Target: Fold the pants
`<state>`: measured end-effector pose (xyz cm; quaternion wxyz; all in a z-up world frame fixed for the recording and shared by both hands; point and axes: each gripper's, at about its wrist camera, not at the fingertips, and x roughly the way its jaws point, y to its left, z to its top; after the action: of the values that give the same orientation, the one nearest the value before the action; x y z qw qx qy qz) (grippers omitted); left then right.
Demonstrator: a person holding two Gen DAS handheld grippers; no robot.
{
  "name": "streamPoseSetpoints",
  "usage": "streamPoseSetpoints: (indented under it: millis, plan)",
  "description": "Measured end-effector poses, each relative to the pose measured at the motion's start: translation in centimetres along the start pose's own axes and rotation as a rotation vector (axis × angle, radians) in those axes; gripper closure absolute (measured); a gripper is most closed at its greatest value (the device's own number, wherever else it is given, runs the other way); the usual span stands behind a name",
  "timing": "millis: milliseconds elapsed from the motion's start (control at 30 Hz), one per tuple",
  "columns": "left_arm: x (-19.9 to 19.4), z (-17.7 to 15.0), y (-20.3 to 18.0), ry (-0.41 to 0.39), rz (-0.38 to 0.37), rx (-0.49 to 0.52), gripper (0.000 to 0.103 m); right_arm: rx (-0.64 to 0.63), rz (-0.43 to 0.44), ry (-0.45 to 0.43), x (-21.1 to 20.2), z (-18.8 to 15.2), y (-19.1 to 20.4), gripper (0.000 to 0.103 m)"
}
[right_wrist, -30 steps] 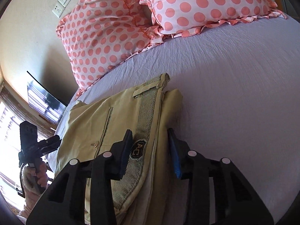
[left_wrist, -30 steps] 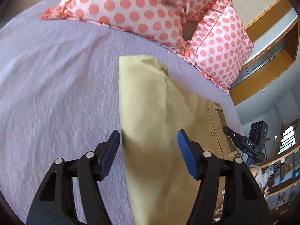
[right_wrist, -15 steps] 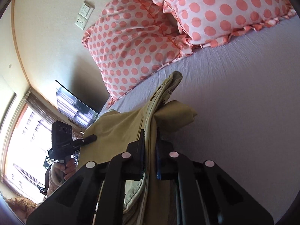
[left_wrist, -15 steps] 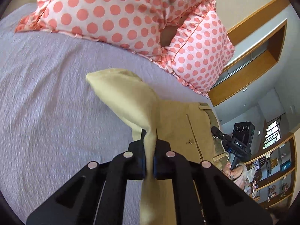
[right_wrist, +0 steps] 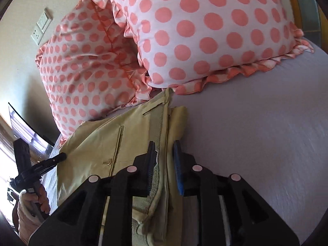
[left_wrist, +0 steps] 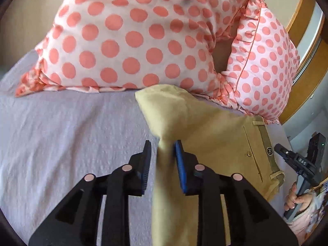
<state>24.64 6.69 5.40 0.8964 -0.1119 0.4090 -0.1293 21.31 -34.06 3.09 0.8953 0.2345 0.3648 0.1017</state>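
Left gripper: fingers parted a little, a bunched ridge of khaki pants running up between them. Fabric touching the blue pad of the right-hand finger; a thin gap on the left-hand side, so not clamped. Beyond the fingertips, cloth rising to a blunt folded corner, then spreading flat to the right of the fingers, with a buttoned pocket and waistband at the far right. Lilac bed sheet to the left of the fingers. Farther ahead, two pink polka-dot pillows against the wall. Right gripper and the hand holding it at the right edge of this view.

Right gripper: fingers slightly apart, straddling the striped waistband and stacked edges of the pants. Cannot tell how firmly the layers are pinched; small gaps visible beside both pads. Folded body of the pants to the left of the fingers, pocket seam and button showing. Bare bed sheet to the right. Ahead of the fingertips, belt loop end of the waistband touching the frilled pillows. Left gripper far left, tip at the edge of the pants. Wall sockets beyond, upper left.
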Motion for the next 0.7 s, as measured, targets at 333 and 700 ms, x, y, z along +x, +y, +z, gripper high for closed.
streamPoseSetpoints:
  millis: [333, 700]
  plan:
    - [1.3, -5.8, -5.0, 0.127, -0.141, 0.038, 0.04, -0.015, 0.072, 0.148, 0.4, -4.2, 3.7, 0.027]
    - [-5.7, -14.7, -7.2, 0.093, 0.253, 0.147, 0.002, -0.29, -0.216, -0.022, -5.9, -14.7, 10.1, 0.001]
